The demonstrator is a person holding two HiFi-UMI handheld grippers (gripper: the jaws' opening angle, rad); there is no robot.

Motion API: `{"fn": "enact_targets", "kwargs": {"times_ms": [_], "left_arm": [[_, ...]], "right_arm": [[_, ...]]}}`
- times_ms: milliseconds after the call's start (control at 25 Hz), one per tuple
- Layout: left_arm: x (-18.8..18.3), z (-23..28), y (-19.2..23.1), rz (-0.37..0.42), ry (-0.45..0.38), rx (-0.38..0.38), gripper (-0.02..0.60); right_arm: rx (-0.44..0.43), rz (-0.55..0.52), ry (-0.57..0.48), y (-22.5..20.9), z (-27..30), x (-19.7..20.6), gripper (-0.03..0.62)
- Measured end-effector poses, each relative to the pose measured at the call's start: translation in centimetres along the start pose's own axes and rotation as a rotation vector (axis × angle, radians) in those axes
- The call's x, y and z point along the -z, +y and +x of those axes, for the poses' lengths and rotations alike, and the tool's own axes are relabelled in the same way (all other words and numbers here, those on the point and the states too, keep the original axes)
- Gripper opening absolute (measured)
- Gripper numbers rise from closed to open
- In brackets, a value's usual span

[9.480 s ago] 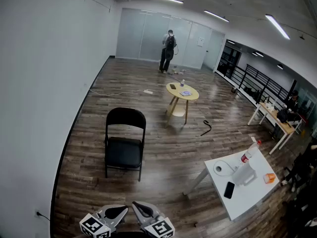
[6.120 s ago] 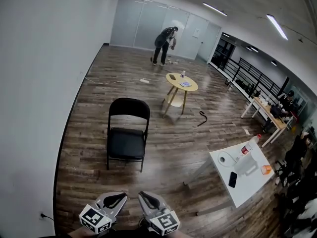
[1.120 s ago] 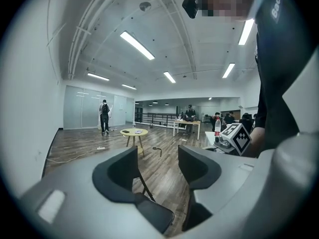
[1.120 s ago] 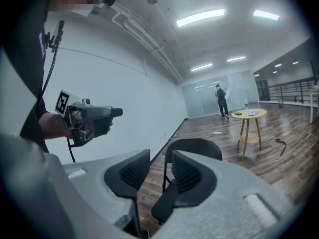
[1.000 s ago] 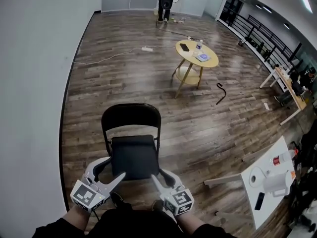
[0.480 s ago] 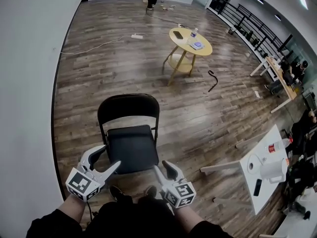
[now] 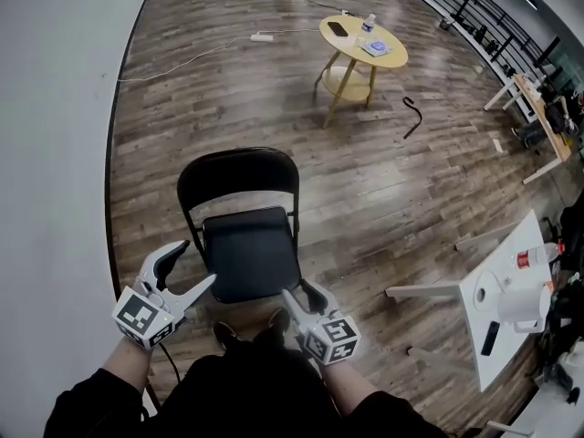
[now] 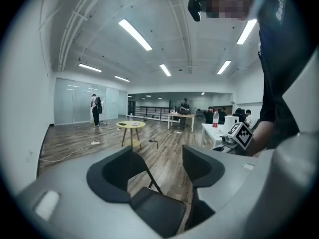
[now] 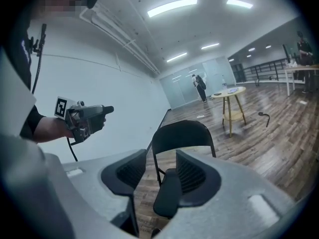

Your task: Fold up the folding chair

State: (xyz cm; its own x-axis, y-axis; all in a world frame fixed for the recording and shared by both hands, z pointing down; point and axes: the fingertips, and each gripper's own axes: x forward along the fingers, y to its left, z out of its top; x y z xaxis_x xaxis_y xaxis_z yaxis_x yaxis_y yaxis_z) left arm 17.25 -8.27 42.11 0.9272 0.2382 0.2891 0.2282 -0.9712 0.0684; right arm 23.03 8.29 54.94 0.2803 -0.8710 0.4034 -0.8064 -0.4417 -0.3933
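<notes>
A black folding chair stands unfolded on the wood floor, its backrest [image 7: 239,173] on the far side and its seat [image 7: 248,254] towards me. My left gripper [image 7: 196,263] is at the seat's front left corner. Its jaws have just been opening and stand open, with nothing between them; the seat [image 8: 159,210] lies below them. My right gripper [image 7: 301,295] is at the seat's front right corner. Its jaws have also just been opening, and they stand apart. The seat's edge [image 9: 168,193] shows in the gap, with no pad pressing on it. The backrest [image 9: 182,133] rises beyond.
A white wall [image 7: 55,153] runs close along the chair's left. Farther off stands a round yellow table [image 7: 363,44], with a black object [image 7: 412,117] on the floor near it. At the right, a white table [image 7: 497,281] carries a paper roll and a bottle. My shoes [image 7: 246,331] are just before the seat.
The chair has come closer and lower in view. Both grippers have sunk towards the seat's front corners, and their jaws stand wider than before.
</notes>
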Motion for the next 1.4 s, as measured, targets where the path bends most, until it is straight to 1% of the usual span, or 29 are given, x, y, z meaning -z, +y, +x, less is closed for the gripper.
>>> {"fn": "enact_targets", "kwargs": {"times_ms": [120, 200, 400, 480, 600, 720, 920, 1080, 1240, 1400], "left_arm": [[0.8, 1.1, 0.8, 0.012, 0.045, -0.027, 0.319], [0.8, 2.0, 1.0, 0.021, 0.072, -0.041, 0.327], [0.3, 3.3, 2.0, 0.065, 0.123, -0.081, 0.341], [0.7, 3.8, 2.3, 0.079, 0.146, -0.078, 0.344], [1.8, 4.5, 3.0, 0.101, 0.174, -0.053, 0.354], [2.9, 5.1, 3.7, 0.114, 0.198, -0.030, 0.359], [3.7, 6.2, 5.3, 0.147, 0.217, 0.033, 0.362], [3.7, 6.3, 7.2, 0.177, 0.213, 0.097, 0.370], [3.4, 6.1, 10.7, 0.180, 0.186, 0.128, 0.371], [4.3, 6.2, 14.5, 0.173, 0.180, 0.169, 0.375]], "right_arm": [[-0.021, 0.037, 0.021, -1.5, 0.5, 1.3, 0.186], [-0.037, 0.049, 0.040, -2.3, 0.6, 2.2, 0.190], [-0.105, 0.060, 0.100, -2.2, 1.2, 4.7, 0.213], [-0.114, 0.077, 0.114, -2.2, 1.1, 5.5, 0.221], [-0.108, 0.104, 0.126, -2.2, 1.0, 6.5, 0.225], [-0.101, 0.124, 0.145, -2.2, 1.0, 7.6, 0.248], [-0.049, 0.171, 0.159, -1.9, 1.3, 9.3, 0.268], [-0.005, 0.205, 0.169, -0.1, 2.2, 10.0, 0.282], [0.058, 0.275, 0.148, 2.1, 3.9, 10.6, 0.293], [0.142, 0.366, 0.100, 4.3, 5.9, 11.2, 0.314]]}}
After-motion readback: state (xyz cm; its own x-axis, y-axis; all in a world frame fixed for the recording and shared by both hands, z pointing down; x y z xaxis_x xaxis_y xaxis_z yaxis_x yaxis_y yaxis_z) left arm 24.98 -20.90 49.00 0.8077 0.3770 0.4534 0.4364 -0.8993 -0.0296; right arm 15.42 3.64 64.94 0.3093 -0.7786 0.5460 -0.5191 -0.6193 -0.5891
